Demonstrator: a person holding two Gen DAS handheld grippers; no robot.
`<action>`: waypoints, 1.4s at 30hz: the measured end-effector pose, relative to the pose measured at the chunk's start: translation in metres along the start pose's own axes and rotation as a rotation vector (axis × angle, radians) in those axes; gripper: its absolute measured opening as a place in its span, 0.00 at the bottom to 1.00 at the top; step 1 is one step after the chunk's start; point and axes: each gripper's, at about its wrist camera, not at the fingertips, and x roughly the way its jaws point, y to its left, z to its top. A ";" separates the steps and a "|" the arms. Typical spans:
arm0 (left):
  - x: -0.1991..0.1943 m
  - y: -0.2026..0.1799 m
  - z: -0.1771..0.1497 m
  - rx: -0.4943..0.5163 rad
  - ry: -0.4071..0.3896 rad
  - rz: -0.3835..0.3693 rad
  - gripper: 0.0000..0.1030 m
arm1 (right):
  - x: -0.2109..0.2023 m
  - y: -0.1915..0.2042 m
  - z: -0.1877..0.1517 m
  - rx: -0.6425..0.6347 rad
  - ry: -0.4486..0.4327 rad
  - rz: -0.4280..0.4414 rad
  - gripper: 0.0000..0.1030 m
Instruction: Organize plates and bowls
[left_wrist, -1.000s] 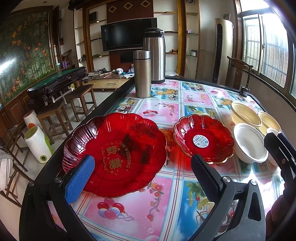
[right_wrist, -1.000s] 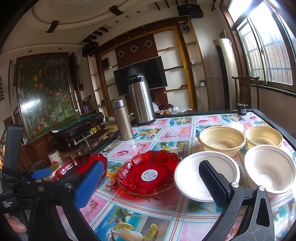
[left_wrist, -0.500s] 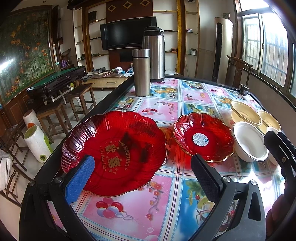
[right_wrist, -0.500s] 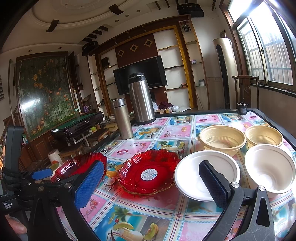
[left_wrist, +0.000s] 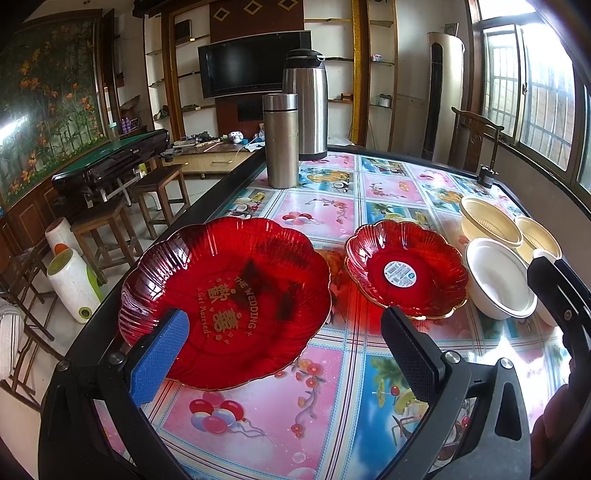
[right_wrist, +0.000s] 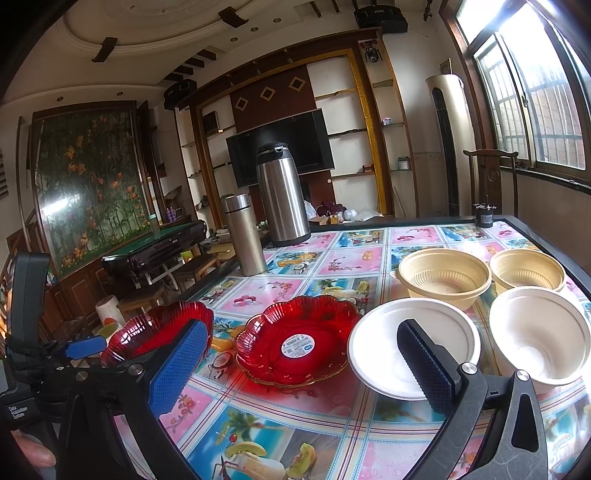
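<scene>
Hovering low over surface (left_wrist: 332, 369), left tool (left_wrist: 280, 354) spread wide, gripping nothing; large red plate (left_wrist: 225, 299) lying just ahead, near rim by blue pad, nearer this tool. Right tool (right_wrist: 303, 369) also spread, empty. Right of large plate: small red plate (right_wrist: 299, 343), then four bowls (right_wrist: 413, 354), all sitting empty, unstacked.

The big red plate (left_wrist: 225, 299) bears gold lettering, "THE WEDDING" and "Get Married", around Chinese characters. The small plate's sticker (left_wrist: 399, 272) is too small to read.
</scene>
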 end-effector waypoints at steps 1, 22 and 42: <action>0.000 0.000 0.000 -0.001 0.002 -0.001 1.00 | 0.000 0.000 0.000 -0.001 0.000 0.000 1.00; 0.002 -0.001 -0.003 0.045 0.038 0.032 1.00 | 0.003 0.001 -0.003 -0.005 0.011 -0.001 1.00; 0.013 -0.006 0.020 0.113 0.054 0.039 1.00 | 0.019 -0.015 0.032 0.028 0.072 -0.034 1.00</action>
